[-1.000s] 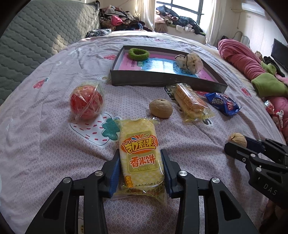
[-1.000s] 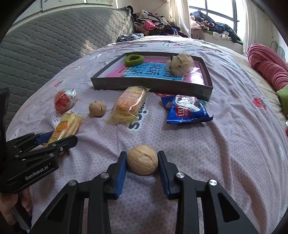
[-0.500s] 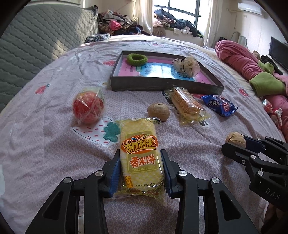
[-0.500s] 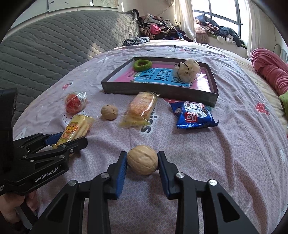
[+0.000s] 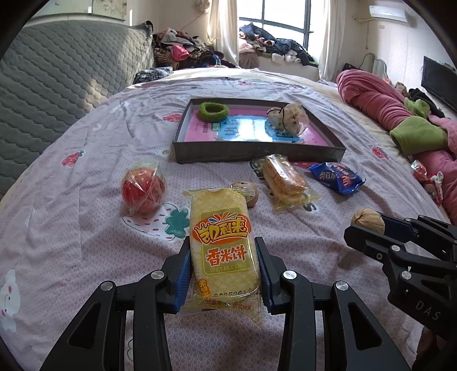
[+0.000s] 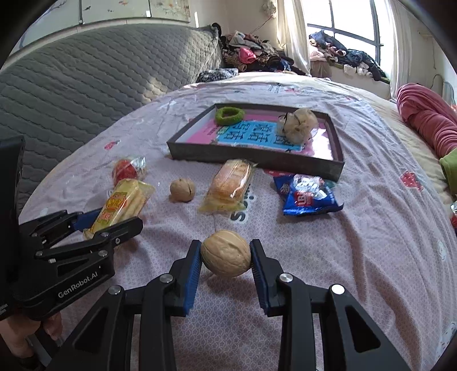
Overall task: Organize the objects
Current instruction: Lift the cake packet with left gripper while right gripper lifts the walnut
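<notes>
You're in a home bedroom: a bed (image 5: 85, 256) with a quilted headboard (image 6: 85, 85), clothes (image 5: 271, 48) heaped by the window (image 5: 274, 17).

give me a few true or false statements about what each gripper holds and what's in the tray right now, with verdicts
1. The left gripper holds a yellow rice cake packet. True.
2. The right gripper is empty. False: its fingers clamp a walnut.
3. A green ring lies in the tray. True.
4. The blue snack bag is inside the tray. False: it lies on the bedspread beside it.
5. A second walnut lies loose on the bed. True.
</notes>
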Demonstrator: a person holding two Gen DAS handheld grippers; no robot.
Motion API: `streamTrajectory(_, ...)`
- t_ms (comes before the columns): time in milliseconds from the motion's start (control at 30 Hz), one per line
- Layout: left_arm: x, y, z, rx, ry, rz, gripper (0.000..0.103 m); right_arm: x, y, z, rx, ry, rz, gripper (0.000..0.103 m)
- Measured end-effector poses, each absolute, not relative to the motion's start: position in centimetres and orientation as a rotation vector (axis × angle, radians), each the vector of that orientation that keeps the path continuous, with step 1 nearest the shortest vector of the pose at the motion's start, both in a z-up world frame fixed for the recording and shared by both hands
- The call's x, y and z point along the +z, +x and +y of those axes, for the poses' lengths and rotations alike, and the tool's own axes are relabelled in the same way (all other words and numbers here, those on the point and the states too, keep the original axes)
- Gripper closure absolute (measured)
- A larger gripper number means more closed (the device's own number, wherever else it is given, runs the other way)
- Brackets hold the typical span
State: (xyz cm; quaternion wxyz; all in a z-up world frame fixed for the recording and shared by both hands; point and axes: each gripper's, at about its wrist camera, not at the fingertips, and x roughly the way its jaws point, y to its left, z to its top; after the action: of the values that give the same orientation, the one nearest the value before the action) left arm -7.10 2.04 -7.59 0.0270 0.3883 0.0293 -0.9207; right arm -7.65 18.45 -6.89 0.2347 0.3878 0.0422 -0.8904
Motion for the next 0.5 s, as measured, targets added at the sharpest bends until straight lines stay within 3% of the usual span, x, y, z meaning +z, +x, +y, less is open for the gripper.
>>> streamTrajectory(500,-4.5,-4.9,2.3,-2.896,1.094,0.11,0.061,-3.2,-4.9,17.5,-2.493,1.024,0.091,0.069)
